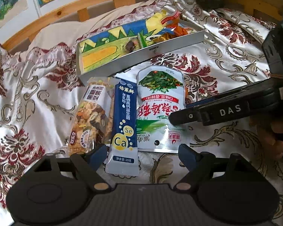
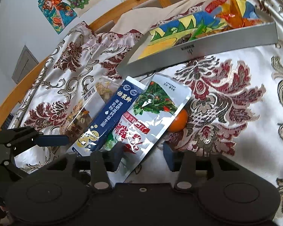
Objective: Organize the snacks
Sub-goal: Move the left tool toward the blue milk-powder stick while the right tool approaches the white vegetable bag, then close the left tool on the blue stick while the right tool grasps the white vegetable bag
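Three snack packets lie side by side on a patterned bedspread: a clear nut-mix pack point(image 1: 90, 116), a dark blue Ca sachet point(image 1: 123, 126) and a silver pickled-vegetable pouch point(image 1: 159, 109). My left gripper point(image 1: 142, 153) is open, its fingers astride the blue sachet's near end. My right gripper point(image 2: 143, 155) is open over the silver pouch's point(image 2: 151, 113) near corner; it also shows in the left wrist view point(image 1: 171, 117) on the pouch. An orange fruit point(image 2: 178, 121) peeks from under the pouch. The blue sachet point(image 2: 111, 116) overlaps the pouch.
A grey tray point(image 1: 160, 51) with a colourful drawn lining holds several wrapped sweets at its right end point(image 1: 171, 28); it also shows in the right wrist view point(image 2: 207, 51). A wooden bed rail point(image 1: 52, 17) runs behind. Drawings hang on the wall point(image 2: 66, 5).
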The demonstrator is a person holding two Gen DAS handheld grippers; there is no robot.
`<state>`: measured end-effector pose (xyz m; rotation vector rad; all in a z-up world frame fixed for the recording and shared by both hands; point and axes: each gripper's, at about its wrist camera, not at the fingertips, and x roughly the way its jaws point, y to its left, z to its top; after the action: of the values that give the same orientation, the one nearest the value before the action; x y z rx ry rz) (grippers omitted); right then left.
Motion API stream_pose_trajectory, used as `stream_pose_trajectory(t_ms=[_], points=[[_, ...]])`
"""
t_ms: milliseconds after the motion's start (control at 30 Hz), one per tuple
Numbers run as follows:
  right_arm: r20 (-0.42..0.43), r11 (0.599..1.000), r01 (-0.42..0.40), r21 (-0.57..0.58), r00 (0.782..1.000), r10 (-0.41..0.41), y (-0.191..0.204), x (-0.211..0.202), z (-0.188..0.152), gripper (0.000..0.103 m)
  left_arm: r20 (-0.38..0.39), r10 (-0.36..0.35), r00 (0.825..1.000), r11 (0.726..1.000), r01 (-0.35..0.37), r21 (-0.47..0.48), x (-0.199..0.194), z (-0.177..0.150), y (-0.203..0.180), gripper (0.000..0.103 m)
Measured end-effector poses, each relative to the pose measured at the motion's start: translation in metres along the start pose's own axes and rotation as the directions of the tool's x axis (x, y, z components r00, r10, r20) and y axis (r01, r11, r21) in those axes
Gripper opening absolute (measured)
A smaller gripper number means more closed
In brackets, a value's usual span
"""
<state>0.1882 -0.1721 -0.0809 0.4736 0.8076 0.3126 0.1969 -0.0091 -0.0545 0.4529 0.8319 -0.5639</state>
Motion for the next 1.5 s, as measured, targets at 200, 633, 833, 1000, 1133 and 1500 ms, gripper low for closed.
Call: stream_pose_trajectory(t_ms=[200, 633, 833, 1000, 1133, 1500], points=[[0.046, 0.999, -0.034, 0.025, 0.998, 0.033, -0.002, -0.001, 0.003, 0.038, -0.004, 0.002, 1.000, 1.000, -0.002, -0.012, 0.002, 0.001, 0.001, 0.087], [0.067, 0.998, -0.033, 0.049, 0.997, 0.030, -0.007, -0.026, 0.009, 0.007, 0.029, 0.027, 0.999, 0.995, -0.024, -0.093, -0.001, 0.013, 0.008, 0.083], [0.030, 0.997, 0.051, 0.054, 0.998, -0.053, -0.015, -0.064, 0.003, 0.007, 0.030, 0.035, 0.999, 0.995, -0.032, -0.094, 0.006, 0.012, 0.005, 0.080], [0.031, 0.988, 0.128, 0.090, 0.991, -0.131, -0.028, -0.089, -0.003, 0.009, 0.021, 0.060, 0.998, 0.991, -0.057, -0.119, 0.021, 0.012, 0.006, 0.075], [0.025, 0.973, 0.196, 0.122, 0.979, -0.201, -0.038, -0.090, -0.002, 0.012, 0.033, 0.067, 0.997, 0.986, -0.061, -0.157, 0.029, 0.015, 0.007, 0.071], [0.077, 0.955, 0.244, 0.170, 0.963, -0.259, -0.031, -0.067, -0.006, 0.069, 0.027, 0.160, 0.987, 0.987, -0.159, -0.031, 0.046, 0.027, -0.018, 0.059]])
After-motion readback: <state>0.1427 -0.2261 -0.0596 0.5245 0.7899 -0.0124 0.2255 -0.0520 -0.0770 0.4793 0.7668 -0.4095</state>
